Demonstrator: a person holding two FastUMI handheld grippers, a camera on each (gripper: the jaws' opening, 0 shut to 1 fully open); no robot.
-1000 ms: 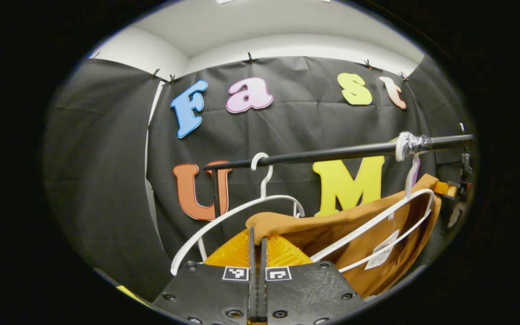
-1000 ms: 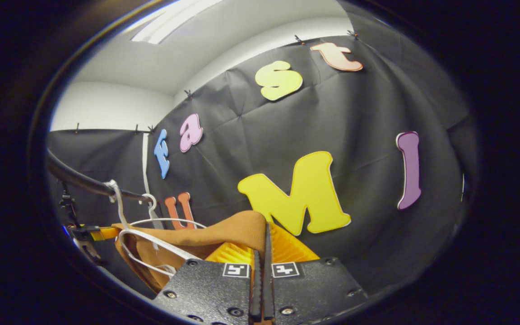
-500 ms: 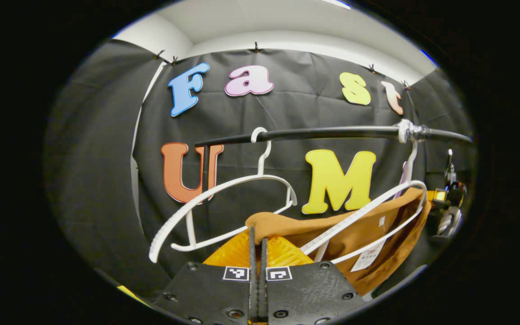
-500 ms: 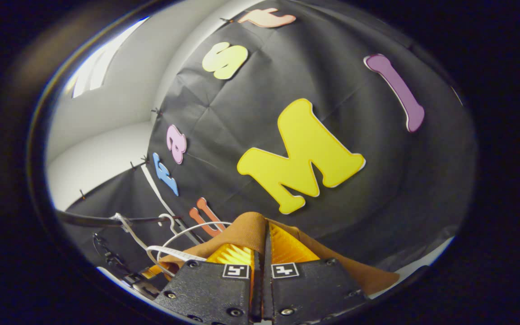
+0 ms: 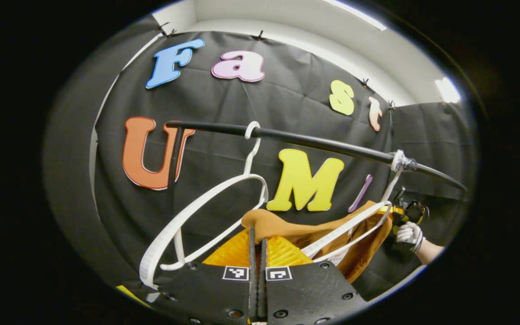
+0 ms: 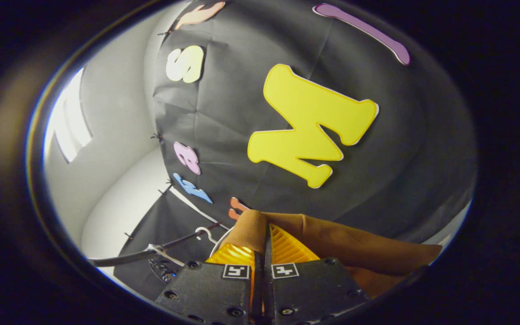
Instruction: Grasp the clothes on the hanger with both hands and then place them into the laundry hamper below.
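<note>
In the left gripper view the left gripper has its fingers pressed together, with a fold of the brown garment pinched between them at the tips. From there the cloth stretches to the right, draped over a white hanger whose hook is taped to the black rail. A second white hanger, bare, hangs from the same rail just to the left, its lower end close beside the gripper body. At the far right of that view a gloved hand holds the other gripper at the garment's far edge.

In the right gripper view the right gripper is likewise closed, both fingers clamped on a bunched fold of the brown garment, which trails off to the right below the wall. The rail and a hanger hook lie low at the left
</note>
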